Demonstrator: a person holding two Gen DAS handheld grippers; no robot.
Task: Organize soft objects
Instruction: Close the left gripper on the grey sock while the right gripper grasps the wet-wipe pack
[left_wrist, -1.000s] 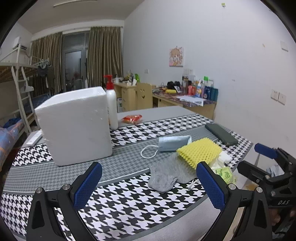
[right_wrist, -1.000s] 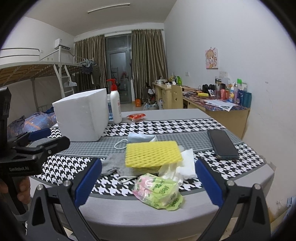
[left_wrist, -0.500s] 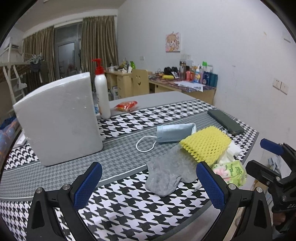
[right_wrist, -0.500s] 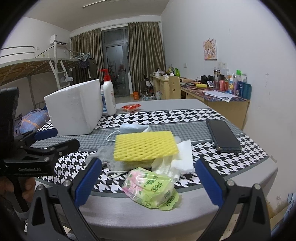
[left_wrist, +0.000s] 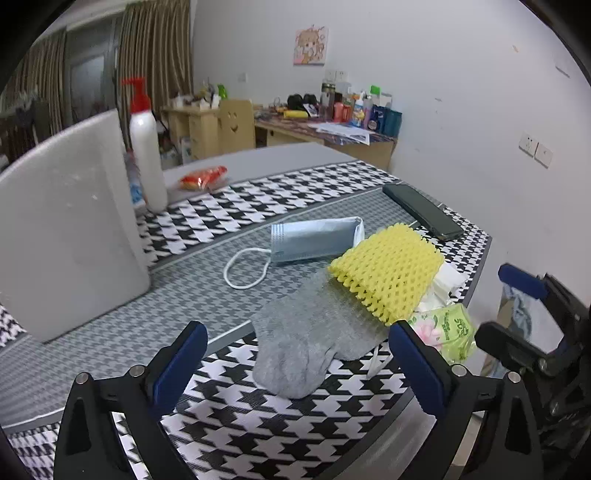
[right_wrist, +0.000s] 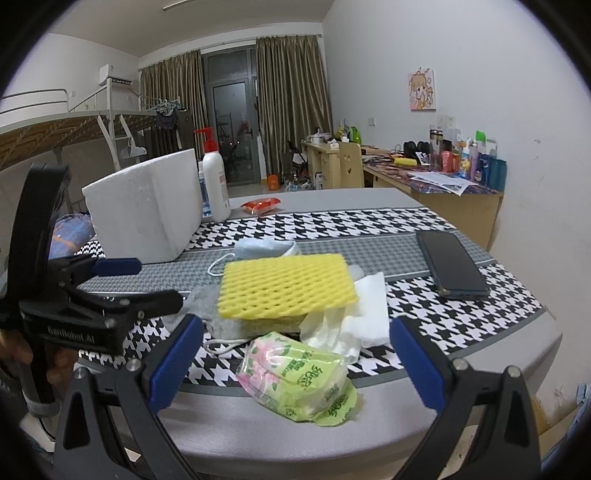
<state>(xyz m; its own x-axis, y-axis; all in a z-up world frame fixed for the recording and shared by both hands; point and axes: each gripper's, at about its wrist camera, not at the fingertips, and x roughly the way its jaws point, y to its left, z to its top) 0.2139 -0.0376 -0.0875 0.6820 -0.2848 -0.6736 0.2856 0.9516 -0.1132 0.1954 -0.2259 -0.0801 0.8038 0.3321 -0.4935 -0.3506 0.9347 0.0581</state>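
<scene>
A pile of soft things lies on the table's near right part. A yellow foam net sleeve (left_wrist: 388, 271) (right_wrist: 286, 286) lies on a grey sock (left_wrist: 310, 339) (right_wrist: 207, 299). A blue face mask (left_wrist: 314, 240) (right_wrist: 264, 247) lies behind them. White tissues (right_wrist: 364, 310) and a green tissue pack (right_wrist: 299, 376) (left_wrist: 445, 330) lie at the table edge. My left gripper (left_wrist: 297, 369) is open just before the sock. My right gripper (right_wrist: 295, 363) is open around the tissue pack, not touching it.
A white foam box (left_wrist: 62, 225) (right_wrist: 144, 214) stands at the left with a white pump bottle (left_wrist: 146, 147) (right_wrist: 215, 184) behind it. A red snack packet (left_wrist: 203, 177) and a dark phone (left_wrist: 423, 216) (right_wrist: 452, 264) lie on the houndstooth tablecloth (left_wrist: 240, 417).
Both grippers have moved forward toward the pile. The left one has swung right and down toward the sock. The right one has closed in on the tissue pack. Both stay open.
</scene>
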